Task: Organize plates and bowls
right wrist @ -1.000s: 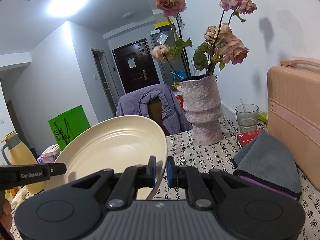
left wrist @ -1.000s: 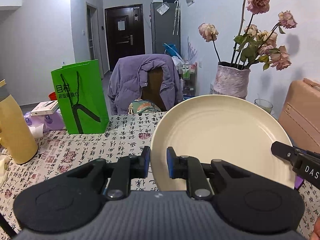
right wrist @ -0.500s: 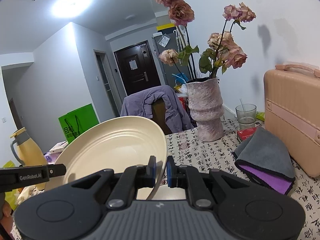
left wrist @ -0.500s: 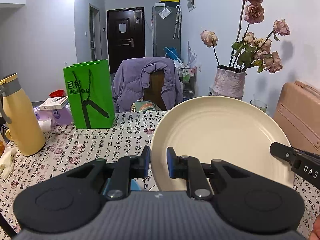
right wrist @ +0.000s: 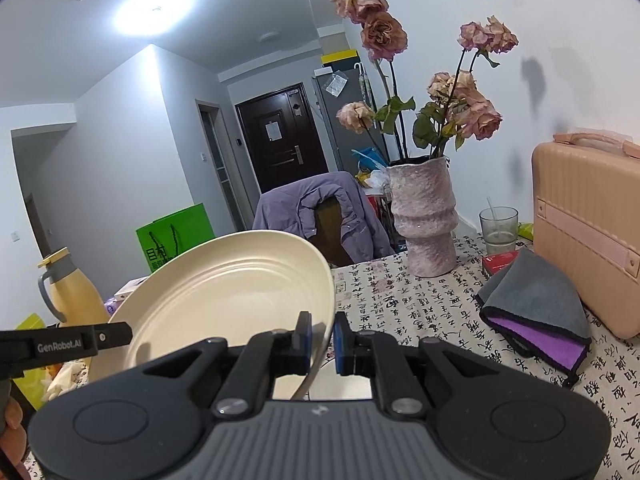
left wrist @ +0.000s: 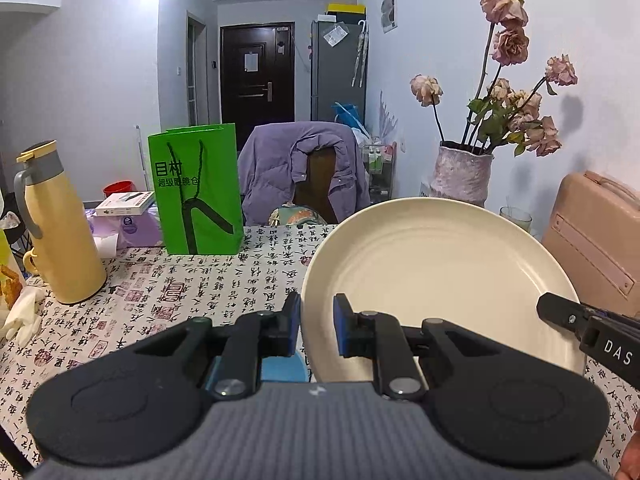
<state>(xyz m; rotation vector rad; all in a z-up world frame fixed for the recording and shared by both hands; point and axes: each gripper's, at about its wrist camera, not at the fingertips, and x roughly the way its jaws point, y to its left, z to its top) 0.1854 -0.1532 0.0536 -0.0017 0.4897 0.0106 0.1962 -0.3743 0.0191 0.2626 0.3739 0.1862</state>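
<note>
A large cream plate [left wrist: 436, 280] is held tilted above the patterned table, carried between both grippers. My left gripper [left wrist: 317, 320] is shut on the plate's left rim. My right gripper [right wrist: 323, 340] is shut on the right rim of the plate [right wrist: 224, 292]. Each wrist view shows the other gripper at the opposite edge: the right gripper [left wrist: 560, 312] and the left gripper [right wrist: 116, 334]. Below the left fingers a blue round thing [left wrist: 280, 368] shows partly. A white dish [right wrist: 340, 384] lies under the right fingers, mostly hidden.
A green paper bag [left wrist: 196, 188] and a yellow thermos [left wrist: 60, 232] stand on the left. On the right are a vase of dried roses [right wrist: 424, 220], a glass [right wrist: 498, 224], a grey and purple cloth [right wrist: 536, 304] and a pink case [right wrist: 588, 232]. A chair with a purple jacket [left wrist: 300, 168] stands behind the table.
Both grippers have drawn back from the vase and chair with the plate held between them. The thermos and more of the tablecloth have come into view.
</note>
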